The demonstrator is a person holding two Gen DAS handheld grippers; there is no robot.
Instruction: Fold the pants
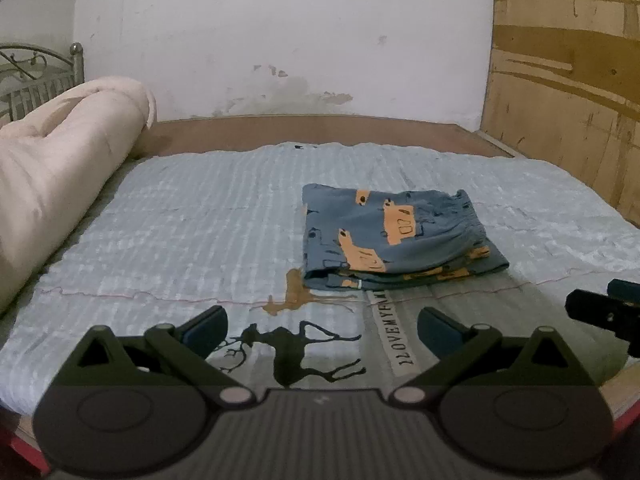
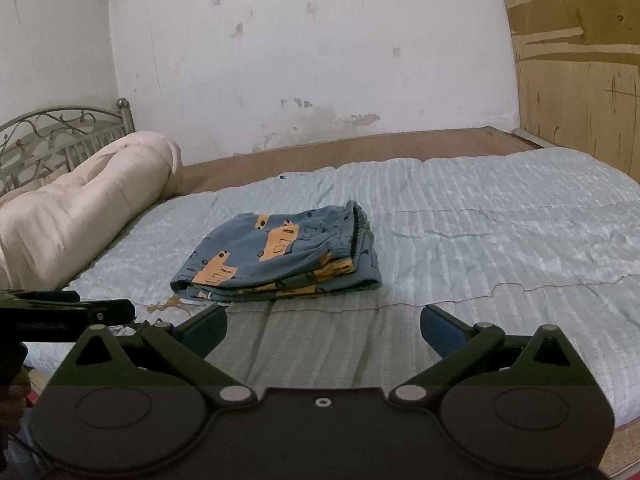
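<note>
Blue pants (image 1: 394, 236) (image 2: 280, 258) with orange car prints lie folded into a compact stack on the pale blue bedspread (image 1: 192, 224) (image 2: 500, 240). My left gripper (image 1: 322, 328) is open near the bed's front edge, short of the pants, with nothing between its fingers. My right gripper (image 2: 324, 330) is also open and empty, just in front of the stack. In the left wrist view the right gripper (image 1: 604, 314) shows at the right edge. In the right wrist view the left gripper (image 2: 68, 314) shows at the left edge.
A rolled beige quilt (image 1: 60, 176) (image 2: 76, 216) lies along the left side by a metal headboard (image 2: 60, 132). A white wall (image 1: 280, 40) stands behind the bed and a wooden panel (image 1: 568, 80) to the right. The bedspread carries a deer print (image 1: 296, 352).
</note>
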